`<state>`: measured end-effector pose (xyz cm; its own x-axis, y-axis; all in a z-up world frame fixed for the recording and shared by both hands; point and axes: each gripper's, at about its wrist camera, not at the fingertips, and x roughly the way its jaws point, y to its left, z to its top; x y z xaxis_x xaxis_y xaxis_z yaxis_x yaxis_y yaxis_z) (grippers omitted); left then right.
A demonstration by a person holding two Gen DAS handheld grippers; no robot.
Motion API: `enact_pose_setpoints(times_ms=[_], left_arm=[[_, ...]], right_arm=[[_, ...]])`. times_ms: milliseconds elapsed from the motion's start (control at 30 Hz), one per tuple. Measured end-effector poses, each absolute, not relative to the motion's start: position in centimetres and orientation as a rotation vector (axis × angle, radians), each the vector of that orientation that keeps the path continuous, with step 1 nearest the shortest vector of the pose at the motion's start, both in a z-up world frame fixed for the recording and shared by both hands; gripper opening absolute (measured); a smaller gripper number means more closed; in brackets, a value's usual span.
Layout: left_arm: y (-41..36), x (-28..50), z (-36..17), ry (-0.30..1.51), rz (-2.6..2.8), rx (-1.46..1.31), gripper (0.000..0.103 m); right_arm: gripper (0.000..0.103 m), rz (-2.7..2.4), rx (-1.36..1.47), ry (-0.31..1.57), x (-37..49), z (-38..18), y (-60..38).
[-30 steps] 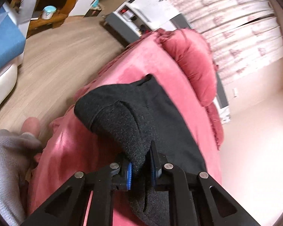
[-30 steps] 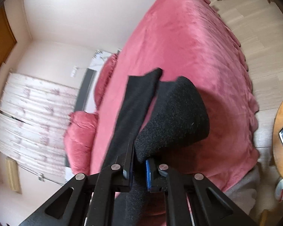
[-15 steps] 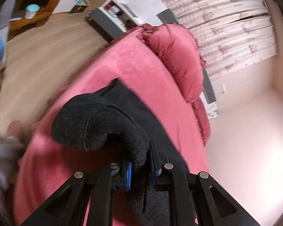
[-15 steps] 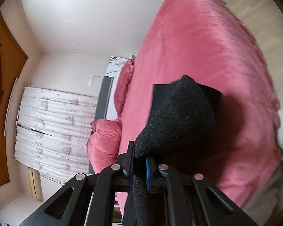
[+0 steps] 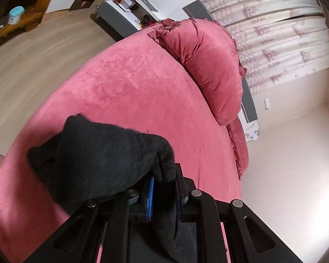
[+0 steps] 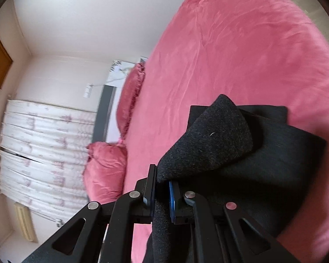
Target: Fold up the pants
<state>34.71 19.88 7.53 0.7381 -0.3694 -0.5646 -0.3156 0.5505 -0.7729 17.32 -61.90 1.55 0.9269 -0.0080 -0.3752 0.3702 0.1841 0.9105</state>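
Observation:
The black pants [image 5: 94, 160] lie partly folded on the pink bed cover [image 5: 131, 92]. My left gripper [image 5: 163, 188] is shut on an edge of the pants, and the cloth drapes over its left finger. In the right wrist view the pants [image 6: 263, 160] lie doubled over on the bed cover [image 6: 241, 43]. My right gripper [image 6: 163, 188] is shut on another edge of the pants, holding a raised fold of cloth just above the lower layer.
Pink pillows [image 5: 210, 63] lie at the head of the bed, also seen in the right wrist view [image 6: 105, 171]. Curtains [image 5: 274, 32] hang behind them. A grey and white bedside unit [image 5: 133, 6] stands on the wood floor [image 5: 33, 50].
Both grippers have carried the held end of the pants forward over the rest of the cloth, so the pants now lie doubled and shorter. Both stay shut on the pants.

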Motion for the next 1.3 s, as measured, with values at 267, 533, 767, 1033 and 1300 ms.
enact_pose_setpoints(times_ms=[267,533,767,1033,1300], left_arm=[[19.9,42.2,7.5,0.737,0.047,-0.866,0.001],[18.3,42.5,1.8,0.840,0.100,-0.562,0.062],[17.9,43.4,-0.2,0.898,0.117,-0.357,0.085],[16.4,45.8,-2.9,0.978,0.290,-0.062,0.098],[18.3,43.7,-3.6,0.844,0.379,-0.230,0.098]], right_arm=[[0.009,-0.349,1.342,0.373,26.1,-1.1,-64.2],[0.009,-0.405,1.255,0.480,31.3,-4.5,-64.4],[0.010,-0.414,1.314,0.512,30.2,-7.3,-64.6],[0.009,-0.400,1.213,0.470,30.3,-1.9,-64.6],[0.007,-0.486,1.126,0.299,30.2,2.7,-67.7]])
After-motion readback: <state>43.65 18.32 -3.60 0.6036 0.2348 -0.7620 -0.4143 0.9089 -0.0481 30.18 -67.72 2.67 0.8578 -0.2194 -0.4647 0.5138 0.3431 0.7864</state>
